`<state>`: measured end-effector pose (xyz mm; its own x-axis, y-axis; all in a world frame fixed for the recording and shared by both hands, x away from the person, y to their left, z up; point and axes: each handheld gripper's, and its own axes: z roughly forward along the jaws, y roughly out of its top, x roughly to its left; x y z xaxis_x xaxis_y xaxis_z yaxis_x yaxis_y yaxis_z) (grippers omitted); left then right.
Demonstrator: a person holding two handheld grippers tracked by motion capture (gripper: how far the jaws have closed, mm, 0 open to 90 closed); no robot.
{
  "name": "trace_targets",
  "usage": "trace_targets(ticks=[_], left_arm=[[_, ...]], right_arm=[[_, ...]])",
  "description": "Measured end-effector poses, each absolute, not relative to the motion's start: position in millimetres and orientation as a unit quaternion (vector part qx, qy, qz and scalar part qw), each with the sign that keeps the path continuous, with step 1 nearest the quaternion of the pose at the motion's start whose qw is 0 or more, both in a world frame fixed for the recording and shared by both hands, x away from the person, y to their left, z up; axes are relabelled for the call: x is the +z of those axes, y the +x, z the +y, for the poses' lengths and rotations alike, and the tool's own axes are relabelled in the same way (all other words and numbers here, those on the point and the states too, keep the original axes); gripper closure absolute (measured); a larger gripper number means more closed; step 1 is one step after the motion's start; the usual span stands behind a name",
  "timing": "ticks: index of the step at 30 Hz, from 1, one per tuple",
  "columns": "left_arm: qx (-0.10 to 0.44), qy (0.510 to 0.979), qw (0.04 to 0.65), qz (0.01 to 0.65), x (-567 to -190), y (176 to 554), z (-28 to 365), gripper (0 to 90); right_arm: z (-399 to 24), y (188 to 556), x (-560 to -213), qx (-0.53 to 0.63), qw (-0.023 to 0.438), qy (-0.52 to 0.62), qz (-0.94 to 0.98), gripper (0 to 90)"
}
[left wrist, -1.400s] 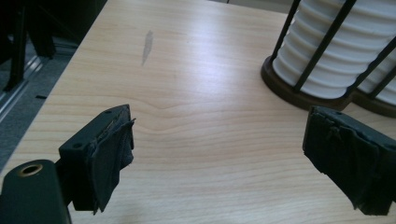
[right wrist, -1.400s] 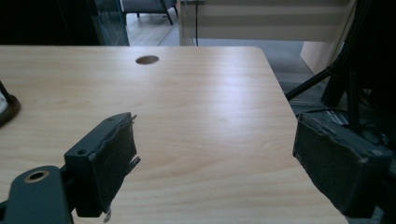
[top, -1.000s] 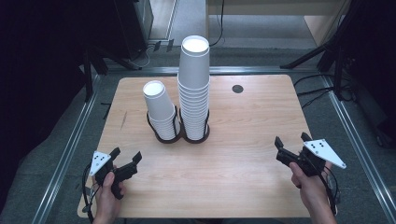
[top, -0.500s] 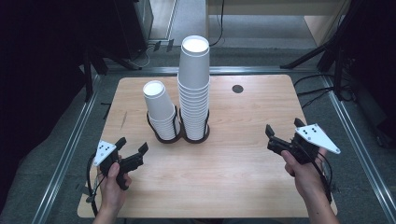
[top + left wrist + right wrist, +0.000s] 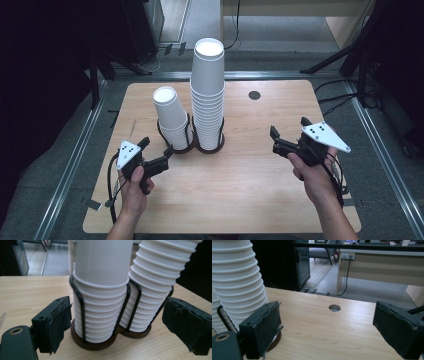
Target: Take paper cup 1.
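The shorter cup stack [image 5: 172, 119] stands left of centre in the high view, its long axis rising from the table and leaning a little toward the upper left of the frame, open mouth up. It is made of white paper cups nested so that the rolled rims form close ridges down its side (smooth and matte on the top cup, ribbed below). Just to its right, touching or nearly so, the taller cup stack [image 5: 208, 95] rises straight, of the same white ribbed make. Both sit in a dark holder [image 5: 197, 146] with two round wells and thin black wire loops that hug the lower cups. The table [image 5: 240, 200] is pale wood with a fine grain, rounded corners and a small round cable hole [image 5: 254, 95] in its upper right part.

The left gripper [image 5: 157, 154] is at the lower left of the high view, near the shorter stack's base; in the left gripper view its black padded jaws stand well apart on either side of that stack, touching nothing. The right gripper [image 5: 274, 140] is at the right of the frame, well apart from the cups; its jaws have just been opening and stand wide with nothing between them.
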<state>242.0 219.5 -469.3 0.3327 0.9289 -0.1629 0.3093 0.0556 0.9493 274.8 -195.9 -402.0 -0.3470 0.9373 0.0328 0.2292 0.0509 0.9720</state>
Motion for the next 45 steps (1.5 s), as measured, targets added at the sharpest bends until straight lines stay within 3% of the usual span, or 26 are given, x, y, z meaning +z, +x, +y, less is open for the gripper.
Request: trace_targets(ticks=[45], left_arm=[[0.331, 0.643, 0.530, 0.443, -426, 282, 139, 8.8]], right_arm=[[-108, 301, -339, 0.582, 0.294, 0.394, 0.647, 5.3]])
